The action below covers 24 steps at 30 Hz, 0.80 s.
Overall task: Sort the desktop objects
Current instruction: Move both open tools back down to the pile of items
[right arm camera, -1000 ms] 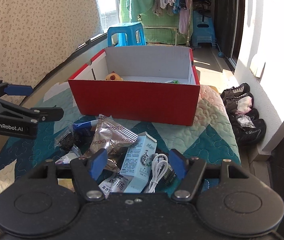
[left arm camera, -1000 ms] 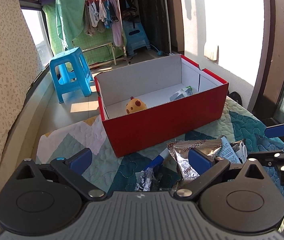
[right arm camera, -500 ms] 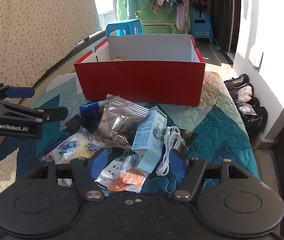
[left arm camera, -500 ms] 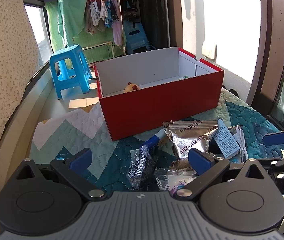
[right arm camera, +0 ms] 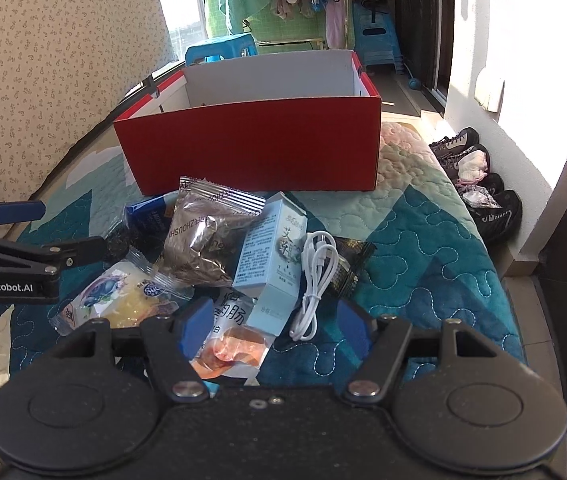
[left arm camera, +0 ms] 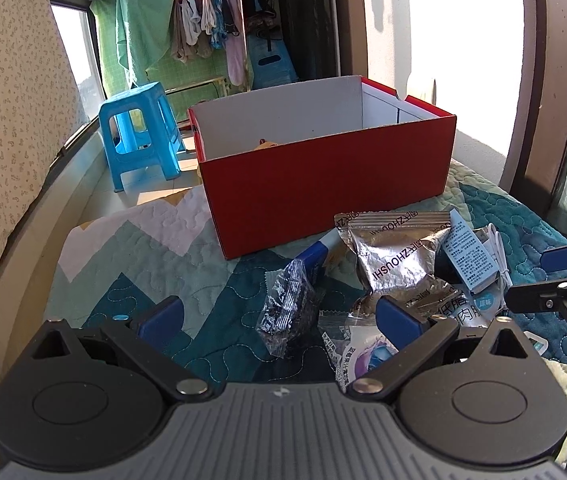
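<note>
An open red box (left arm camera: 323,184) (right arm camera: 251,148) stands at the far side of the quilt, and a yellow toy (left arm camera: 267,145) just peeks over its rim. In front of it lies a pile: a silver foil packet (left arm camera: 395,256) (right arm camera: 203,236), a light-blue carton (left arm camera: 469,256) (right arm camera: 271,256), a white cable (right arm camera: 315,276), a dark crinkled packet (left arm camera: 287,312) and a sausage packet (right arm camera: 235,340). My left gripper (left arm camera: 279,316) (right arm camera: 55,232) hangs open above the dark packet. Open too, my right gripper (right arm camera: 274,324) (left arm camera: 543,276) hovers over the carton and sausage packet, holding nothing.
A teal patterned quilt (left arm camera: 143,248) covers the surface. There is a blue stool (left arm camera: 139,128) behind the box, a flowered cushion (left arm camera: 3,120) along the left side, and several shoes (right arm camera: 479,184) on the floor to the right. Laundry hangs at the back.
Both grippers have sunk toward the pile, so the packets look bigger and the box's inside is mostly hidden behind its front wall. Both stay open.
</note>
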Motion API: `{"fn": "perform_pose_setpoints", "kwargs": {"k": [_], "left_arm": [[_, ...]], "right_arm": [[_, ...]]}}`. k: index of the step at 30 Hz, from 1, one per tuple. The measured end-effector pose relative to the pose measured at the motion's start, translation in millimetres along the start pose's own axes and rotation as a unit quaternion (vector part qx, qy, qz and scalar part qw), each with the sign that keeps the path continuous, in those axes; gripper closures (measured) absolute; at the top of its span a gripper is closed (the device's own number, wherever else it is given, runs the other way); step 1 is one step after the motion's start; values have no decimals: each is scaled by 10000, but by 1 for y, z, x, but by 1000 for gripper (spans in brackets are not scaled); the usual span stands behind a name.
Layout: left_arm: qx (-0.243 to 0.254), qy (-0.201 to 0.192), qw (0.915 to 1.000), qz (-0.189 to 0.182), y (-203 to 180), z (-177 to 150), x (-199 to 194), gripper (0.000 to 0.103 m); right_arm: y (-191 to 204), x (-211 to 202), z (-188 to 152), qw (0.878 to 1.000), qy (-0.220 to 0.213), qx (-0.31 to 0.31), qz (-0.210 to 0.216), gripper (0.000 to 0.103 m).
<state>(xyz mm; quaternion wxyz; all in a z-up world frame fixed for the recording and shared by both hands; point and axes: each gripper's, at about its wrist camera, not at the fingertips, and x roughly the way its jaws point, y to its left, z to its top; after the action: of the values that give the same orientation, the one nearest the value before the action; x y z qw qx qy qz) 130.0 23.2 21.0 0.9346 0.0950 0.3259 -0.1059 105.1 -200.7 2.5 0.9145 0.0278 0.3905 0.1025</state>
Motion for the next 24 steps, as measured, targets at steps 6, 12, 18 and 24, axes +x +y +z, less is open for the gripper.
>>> {"fn": "perform_pose_setpoints", "kwargs": {"k": [6, 12, 18, 24], "left_arm": [[31, 41, 10000, -5, -1, -1, 9, 0], [16, 36, 10000, 3, 1, 1, 19, 0], [-2, 48, 10000, 6, 4, 2, 27, 0], [-21, 61, 10000, 22, 5, 2, 35, 1]], "right_arm": [[9, 7, 6, 9998, -32, -172, -36, 35], [15, 15, 17, 9998, -70, -209, -39, 36], [21, 27, 20, 9996, -38, -248, -106, 40], [21, 36, 22, 9997, 22, -196, -157, 52]]}}
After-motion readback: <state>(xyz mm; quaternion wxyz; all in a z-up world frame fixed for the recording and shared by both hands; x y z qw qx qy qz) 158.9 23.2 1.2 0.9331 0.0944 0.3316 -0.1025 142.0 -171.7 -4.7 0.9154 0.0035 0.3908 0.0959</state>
